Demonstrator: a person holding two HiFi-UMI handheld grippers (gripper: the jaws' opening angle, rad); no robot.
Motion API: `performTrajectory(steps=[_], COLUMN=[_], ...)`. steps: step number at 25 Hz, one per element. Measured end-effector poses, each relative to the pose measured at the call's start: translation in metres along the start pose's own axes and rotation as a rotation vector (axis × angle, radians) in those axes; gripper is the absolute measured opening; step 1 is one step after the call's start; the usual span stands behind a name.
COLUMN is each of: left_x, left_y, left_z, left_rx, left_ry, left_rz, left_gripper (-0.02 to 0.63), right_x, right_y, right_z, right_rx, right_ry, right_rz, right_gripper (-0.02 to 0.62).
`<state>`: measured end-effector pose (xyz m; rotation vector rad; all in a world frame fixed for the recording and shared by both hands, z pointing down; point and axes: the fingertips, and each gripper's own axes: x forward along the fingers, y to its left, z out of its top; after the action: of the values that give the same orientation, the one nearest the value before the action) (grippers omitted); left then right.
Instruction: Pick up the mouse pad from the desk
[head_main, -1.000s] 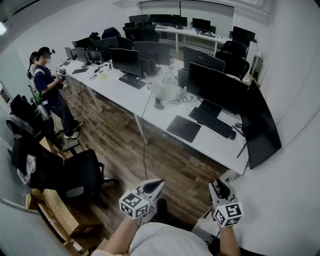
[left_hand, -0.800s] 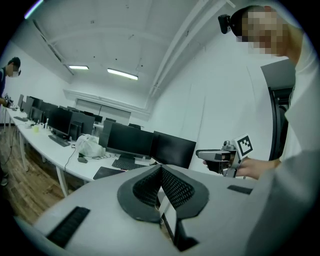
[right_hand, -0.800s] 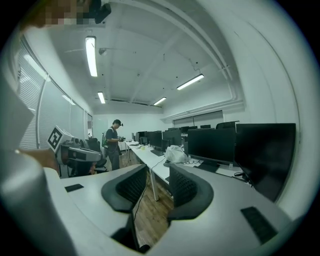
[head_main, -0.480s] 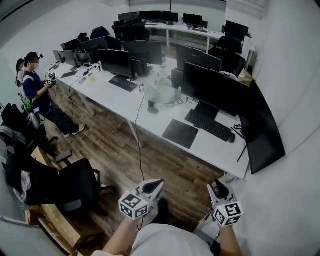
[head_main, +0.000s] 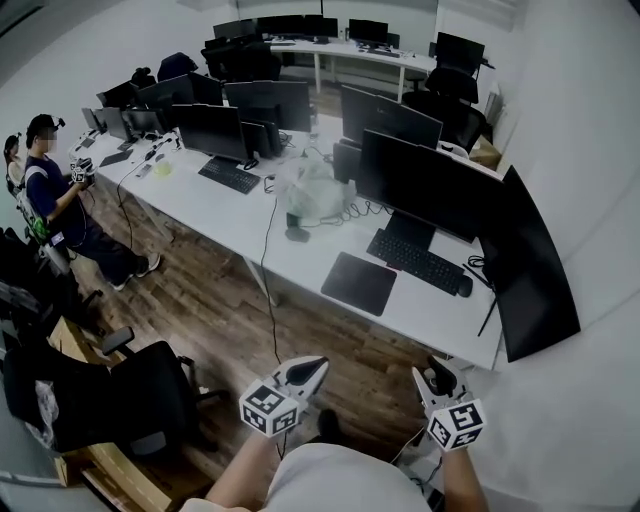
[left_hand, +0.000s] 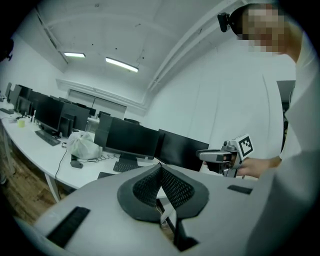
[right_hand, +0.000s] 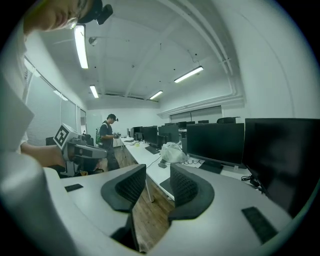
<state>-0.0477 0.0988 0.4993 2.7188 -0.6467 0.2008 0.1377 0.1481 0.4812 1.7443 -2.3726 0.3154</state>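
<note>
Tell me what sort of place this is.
Most likely an open-plan office: long white desks, rows of dark monitors with keyboards, and a black swivel chair on the wood floor.

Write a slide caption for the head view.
Left gripper shut, right gripper open, both short of the mouse pad on the desk.

I get bright, even light from ceiling strips (right_hand: 81, 45) above the desk (head_main: 430, 310). Strong fisheye warp, black corners.

No legible text, labels, brands, numbers or signs
</note>
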Motion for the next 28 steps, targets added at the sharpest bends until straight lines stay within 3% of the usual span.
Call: performTrajectory(steps=[15,28], left_x=[0.02,0.048], left_y=[0.083,0.121], left_z=[0.01,0.016], left_rx=[-0.005,-0.041], left_ry=[0.037,0.047], left_rz=[-0.076,-0.059], left_gripper=[0.016,0.015], right_x=[0.079,0.127], right_y=[-0.008,-0.037], right_z=[0.013,0.015], right_rx=[0.008,0.028], right_ry=[0.024,0.052], right_rz=[-0.071,-0.082], right_gripper=[0.183,0.198])
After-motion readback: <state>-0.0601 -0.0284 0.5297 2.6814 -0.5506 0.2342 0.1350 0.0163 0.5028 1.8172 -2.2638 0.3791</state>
